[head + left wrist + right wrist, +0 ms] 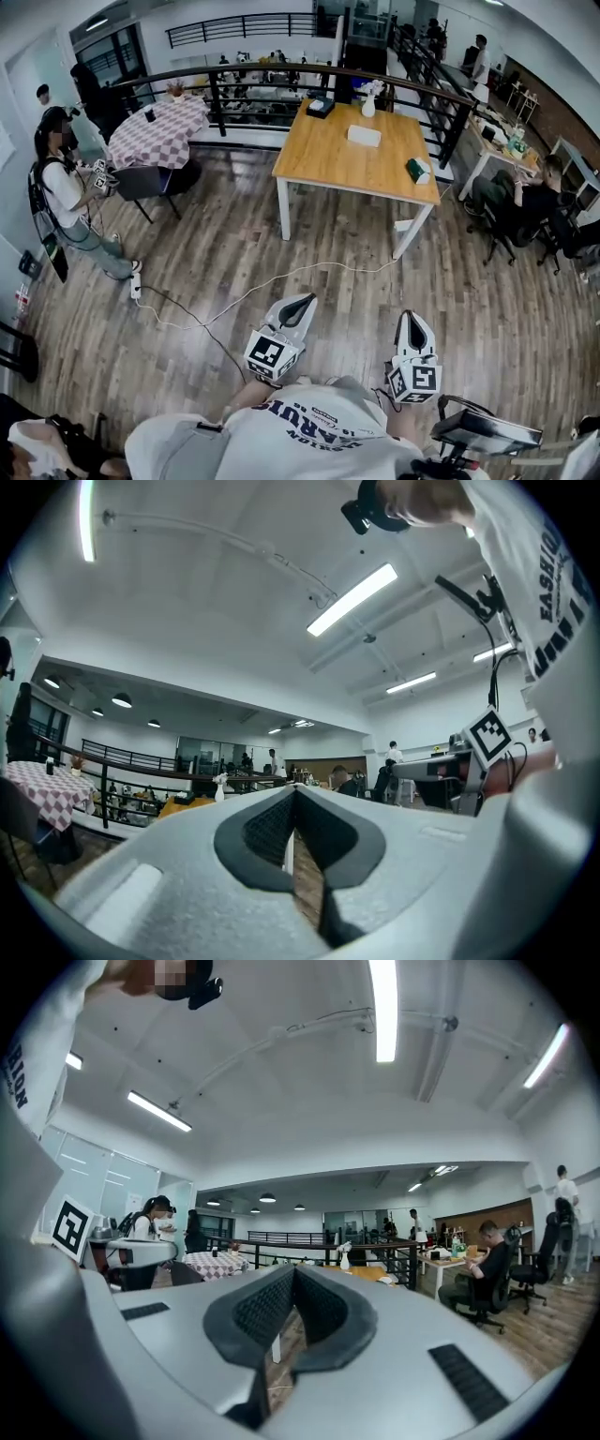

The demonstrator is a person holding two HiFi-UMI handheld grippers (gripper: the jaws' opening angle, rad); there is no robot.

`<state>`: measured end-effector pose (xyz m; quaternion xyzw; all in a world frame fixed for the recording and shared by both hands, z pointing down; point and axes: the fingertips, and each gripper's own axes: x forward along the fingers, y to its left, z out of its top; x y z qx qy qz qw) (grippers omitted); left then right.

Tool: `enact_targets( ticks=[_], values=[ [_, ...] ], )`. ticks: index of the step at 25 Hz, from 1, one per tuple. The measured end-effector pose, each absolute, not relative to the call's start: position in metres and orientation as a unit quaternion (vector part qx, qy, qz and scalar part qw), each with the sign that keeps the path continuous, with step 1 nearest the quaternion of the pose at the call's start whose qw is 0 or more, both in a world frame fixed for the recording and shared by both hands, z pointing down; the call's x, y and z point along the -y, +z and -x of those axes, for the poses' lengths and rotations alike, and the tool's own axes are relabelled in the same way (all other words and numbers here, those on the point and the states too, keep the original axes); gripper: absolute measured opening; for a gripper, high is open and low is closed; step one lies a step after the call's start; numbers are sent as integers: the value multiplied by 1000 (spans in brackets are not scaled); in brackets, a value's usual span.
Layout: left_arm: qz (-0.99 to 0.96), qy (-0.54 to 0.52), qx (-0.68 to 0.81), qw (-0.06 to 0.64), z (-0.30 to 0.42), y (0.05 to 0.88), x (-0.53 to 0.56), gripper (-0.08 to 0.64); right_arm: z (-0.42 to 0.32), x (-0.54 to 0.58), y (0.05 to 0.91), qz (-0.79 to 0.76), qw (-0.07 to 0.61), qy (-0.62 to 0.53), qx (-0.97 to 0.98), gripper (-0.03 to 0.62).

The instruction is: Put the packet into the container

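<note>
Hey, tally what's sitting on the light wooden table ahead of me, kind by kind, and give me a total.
Black square container: 1
White vase with flowers: 1
White flat box: 1
Green and white packet: 1
Total: 4

Grippers: two, left gripper and right gripper. Tables: two, wooden table far, checkered table far left. One each: vase, black container, white box, green packet.

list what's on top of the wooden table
On the wooden table: a dark tray, a white vase, a flat white item and a green item near the edge. The tray's contents are too small to tell.
</note>
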<state>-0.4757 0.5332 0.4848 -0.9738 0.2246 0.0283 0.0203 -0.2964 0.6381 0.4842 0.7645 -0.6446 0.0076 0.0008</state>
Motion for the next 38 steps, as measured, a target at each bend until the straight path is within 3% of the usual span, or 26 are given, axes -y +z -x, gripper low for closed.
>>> enact_targets(
  ticks=[9,17,38],
  values=[
    [977,31,-210,21,465,483,-530,2,293,-636,473,-773,22,-29,633,8],
    [976,35,-214,15,429,481,-506,2,263,-614,471,-766,-11,-41,642,9],
    [975,20,-221,24,249,491,-360,2,66,-462,495,-779,3,16,627,8]
  ],
)
